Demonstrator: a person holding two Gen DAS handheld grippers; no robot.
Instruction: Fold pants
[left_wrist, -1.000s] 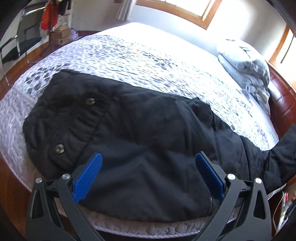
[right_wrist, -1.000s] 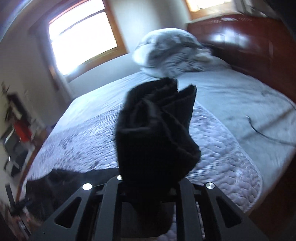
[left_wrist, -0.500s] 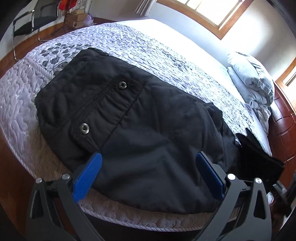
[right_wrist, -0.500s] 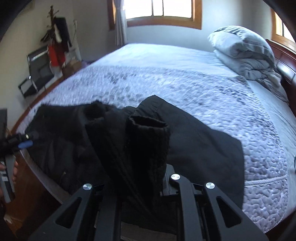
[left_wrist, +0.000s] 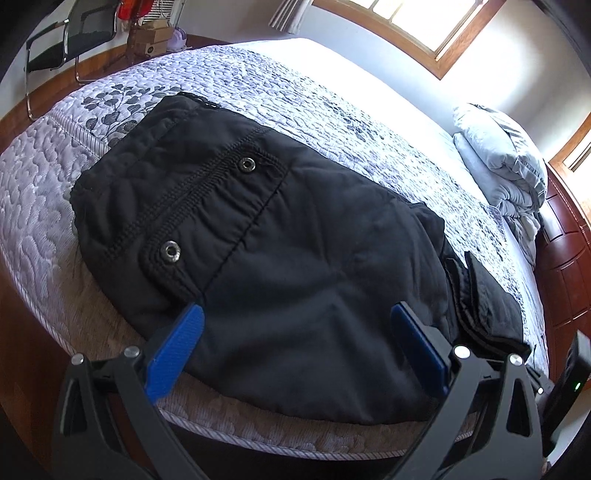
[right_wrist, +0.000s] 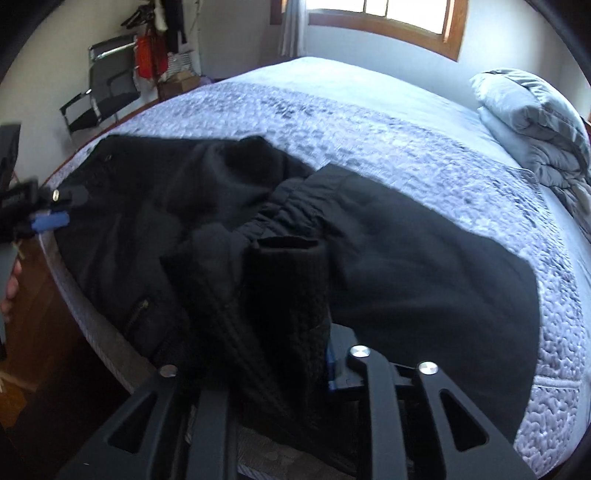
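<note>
Black padded pants lie across the near edge of the bed, waistband with two snaps at the left. My left gripper is open and empty, hovering over the seat of the pants. My right gripper is shut on the black leg cuffs and holds them low over the pants, with the legs doubled back toward the waist. The folded leg end shows at the right in the left wrist view. The left gripper also shows at the left of the right wrist view.
The bed has a grey patterned quilt. A folded grey duvet sits at the head by a wooden headboard. A chair and boxes stand past the far side. The wooden floor lies below the bed edge.
My right gripper has swung the leg cuffs from high in the air down and leftward over the pants. My left gripper has drifted a little closer over the waist area.
</note>
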